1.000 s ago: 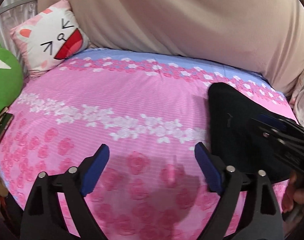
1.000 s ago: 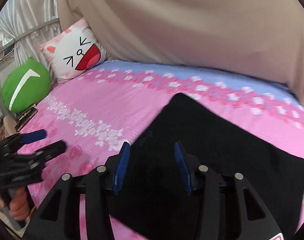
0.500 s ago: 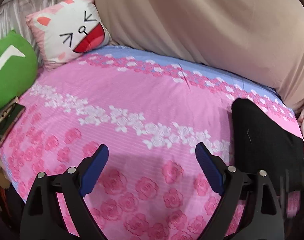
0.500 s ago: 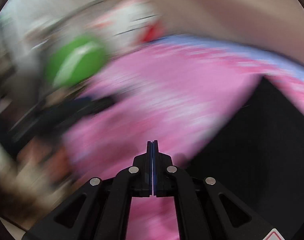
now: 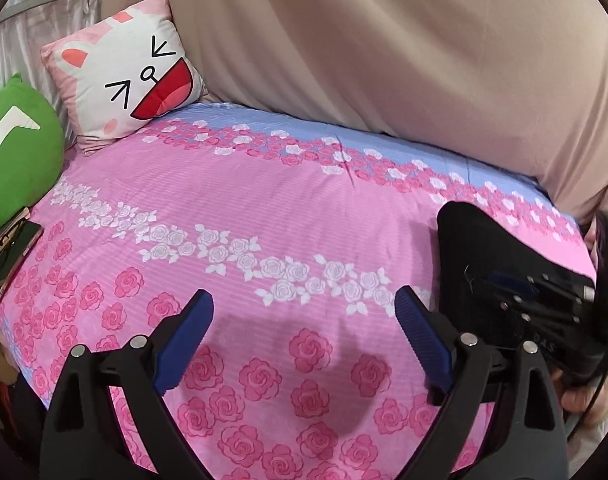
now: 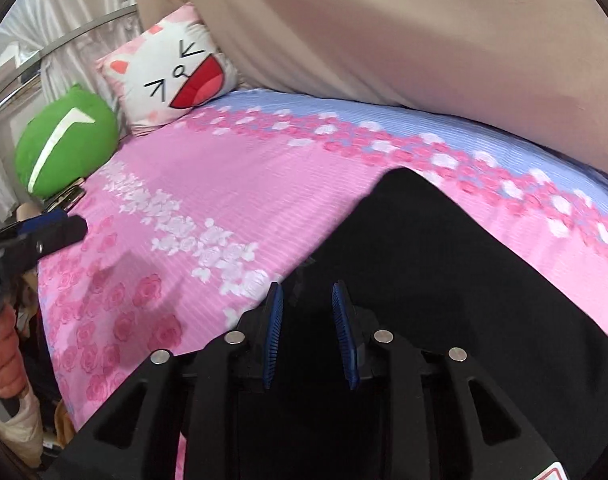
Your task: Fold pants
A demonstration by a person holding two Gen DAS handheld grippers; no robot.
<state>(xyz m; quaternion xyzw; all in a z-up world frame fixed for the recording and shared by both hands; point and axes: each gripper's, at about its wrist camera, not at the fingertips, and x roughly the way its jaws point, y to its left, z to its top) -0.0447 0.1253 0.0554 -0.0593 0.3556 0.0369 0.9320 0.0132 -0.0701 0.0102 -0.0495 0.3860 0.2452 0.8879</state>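
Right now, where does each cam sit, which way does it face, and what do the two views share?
Left wrist: on the left gripper, angled down across the pink bedsheet; own open fingers and the right gripper show.
Right wrist: on the right gripper, angled down over the black pants; jaws just reopened, nothing pinched; a hand at left.
Shared: cat pillow, green cushion, pants, sheet.

Cat cushion [image 5: 124,88] beside green plush [image 5: 14,160]; floral pink sheet [image 5: 232,208]; phone [image 5: 12,254].
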